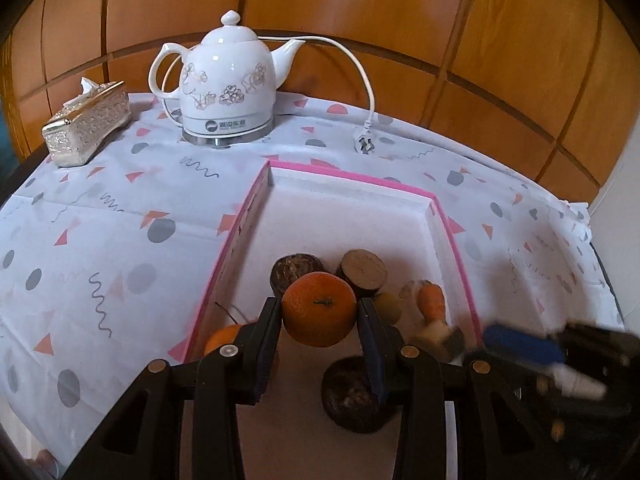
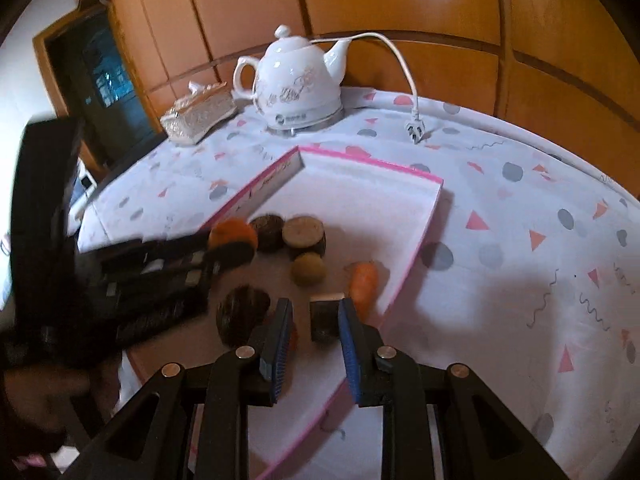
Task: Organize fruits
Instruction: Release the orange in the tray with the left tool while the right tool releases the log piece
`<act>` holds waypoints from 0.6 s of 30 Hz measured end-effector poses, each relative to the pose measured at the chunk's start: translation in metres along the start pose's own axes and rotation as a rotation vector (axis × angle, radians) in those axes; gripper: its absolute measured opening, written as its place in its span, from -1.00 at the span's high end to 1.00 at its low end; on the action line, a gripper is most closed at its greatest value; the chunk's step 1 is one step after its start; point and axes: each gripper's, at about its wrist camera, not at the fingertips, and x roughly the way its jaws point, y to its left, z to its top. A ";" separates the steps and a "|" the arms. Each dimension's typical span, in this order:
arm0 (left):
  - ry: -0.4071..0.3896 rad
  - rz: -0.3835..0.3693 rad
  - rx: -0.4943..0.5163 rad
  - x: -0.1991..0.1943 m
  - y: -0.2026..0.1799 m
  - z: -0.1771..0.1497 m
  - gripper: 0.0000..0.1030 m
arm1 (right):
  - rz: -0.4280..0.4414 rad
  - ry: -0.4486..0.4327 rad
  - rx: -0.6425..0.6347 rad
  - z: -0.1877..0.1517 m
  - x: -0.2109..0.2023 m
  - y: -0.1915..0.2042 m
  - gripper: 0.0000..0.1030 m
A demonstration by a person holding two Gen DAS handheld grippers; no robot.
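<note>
My left gripper [image 1: 319, 312] is shut on an orange [image 1: 319, 309] and holds it over the pink-edged white box [image 1: 352, 178]. In the box lie two dark round fruits [image 1: 294, 270], a cut round piece [image 1: 362, 269], a small greenish fruit [image 1: 389, 307], a carrot [image 1: 431, 300] and another dark fruit [image 1: 354, 396]. A second orange [image 1: 222, 338] shows behind my left finger. My right gripper [image 2: 314, 320] is open around a small dark block [image 2: 324, 318] beside the carrot [image 2: 363, 280]. The left gripper with the orange [image 2: 232, 232] shows blurred at the left in the right wrist view.
A white floral electric kettle [image 1: 230, 84] with its loose cord and plug [image 1: 363, 144] stands at the back of the patterned tablecloth [image 1: 100, 240]. A glittery tissue box [image 1: 88, 122] sits at the back left. Wooden wall panels stand behind.
</note>
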 end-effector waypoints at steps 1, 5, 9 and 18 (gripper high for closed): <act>0.004 -0.006 -0.001 0.001 0.001 0.001 0.22 | -0.003 0.004 -0.006 -0.003 0.000 0.001 0.54; 0.006 0.006 -0.002 0.005 0.003 0.004 0.12 | -0.037 0.046 -0.067 -0.007 0.012 0.010 0.71; -0.025 0.017 -0.012 -0.003 0.004 0.001 -0.03 | -0.070 0.035 -0.103 0.001 0.017 0.014 0.78; -0.035 0.063 -0.041 -0.015 0.005 -0.008 -0.16 | -0.085 0.023 -0.100 0.020 0.032 0.014 0.80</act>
